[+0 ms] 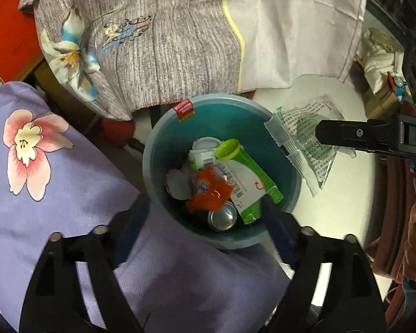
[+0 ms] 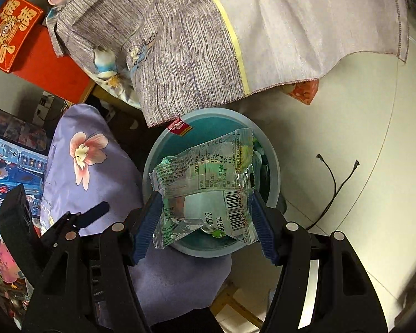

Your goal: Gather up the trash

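Observation:
A teal round bin (image 1: 163,149) stands on the floor, holding a green-white carton (image 1: 249,183), an orange wrapper (image 1: 210,191), a can (image 1: 223,216) and a white cup lid. My left gripper (image 1: 205,222) is open and empty just above the bin's near rim. My right gripper (image 2: 205,219) is shut on a clear green-printed plastic wrapper (image 2: 205,177), held over the bin (image 2: 271,191). In the left wrist view the wrapper (image 1: 305,138) hangs from the right gripper's finger (image 1: 346,136) at the bin's right rim.
A lilac flowered cushion (image 1: 55,180) lies left of the bin, also in the right wrist view (image 2: 91,166). A grey-and-pink cloth (image 1: 180,36) hangs behind the bin. A black cable (image 2: 332,183) lies on the white floor at right. Red and toy boxes (image 2: 11,30) stand at left.

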Demonstrator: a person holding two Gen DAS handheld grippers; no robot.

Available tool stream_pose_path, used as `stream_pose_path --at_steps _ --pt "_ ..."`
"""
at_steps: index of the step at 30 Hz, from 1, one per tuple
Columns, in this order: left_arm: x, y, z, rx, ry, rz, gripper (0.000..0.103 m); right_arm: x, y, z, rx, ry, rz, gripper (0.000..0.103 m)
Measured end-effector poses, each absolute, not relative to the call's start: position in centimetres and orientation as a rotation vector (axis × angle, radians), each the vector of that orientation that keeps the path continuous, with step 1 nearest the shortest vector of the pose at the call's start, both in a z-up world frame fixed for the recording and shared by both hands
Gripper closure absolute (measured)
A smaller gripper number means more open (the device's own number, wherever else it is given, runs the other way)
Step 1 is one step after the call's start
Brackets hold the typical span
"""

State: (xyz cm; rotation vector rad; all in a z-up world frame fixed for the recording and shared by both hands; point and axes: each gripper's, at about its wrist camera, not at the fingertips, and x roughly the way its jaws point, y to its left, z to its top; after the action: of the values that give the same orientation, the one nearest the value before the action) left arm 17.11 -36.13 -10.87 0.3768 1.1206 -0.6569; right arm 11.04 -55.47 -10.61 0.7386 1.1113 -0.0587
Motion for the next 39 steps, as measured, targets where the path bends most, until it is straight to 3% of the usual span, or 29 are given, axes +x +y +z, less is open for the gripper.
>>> stream_pose_path --at_steps 6,11,23,28,31,39 --pt "17.5 -35.9 -11.0 0.381 1.125 -0.646 0.01 12.2 -54.8 -11.2 0.723 1.137 -0.046 0.04" --pt "17.4 -35.5 -10.9 0.375 1.128 -0.646 0.008 13.1 -54.2 -11.9 0.734 1.164 -0.029 0.031" --pt "17.0 -34.8 -10.0 0.366 1.109 -0.645 0.007 12.8 -53.9 -11.1 0.714 1.17 -0.048 0.025" --pt "16.5 -34.3 -9.4 0.362 1.096 -0.633 0.007 11.8 -53.8 -10.3 0.728 1.152 -0.056 0.017" --pt "16.3 -33.7 -9.1 0.36 1.097 -0.619 0.007 11.1 -53.5 -9.7 0.713 1.139 -0.049 0.007" --pt "15.2 -30.9 -8.0 0.331 1.107 -0.584 0.005 9.5 -50.5 -7.3 0.561 1.117 -0.017 0.007"
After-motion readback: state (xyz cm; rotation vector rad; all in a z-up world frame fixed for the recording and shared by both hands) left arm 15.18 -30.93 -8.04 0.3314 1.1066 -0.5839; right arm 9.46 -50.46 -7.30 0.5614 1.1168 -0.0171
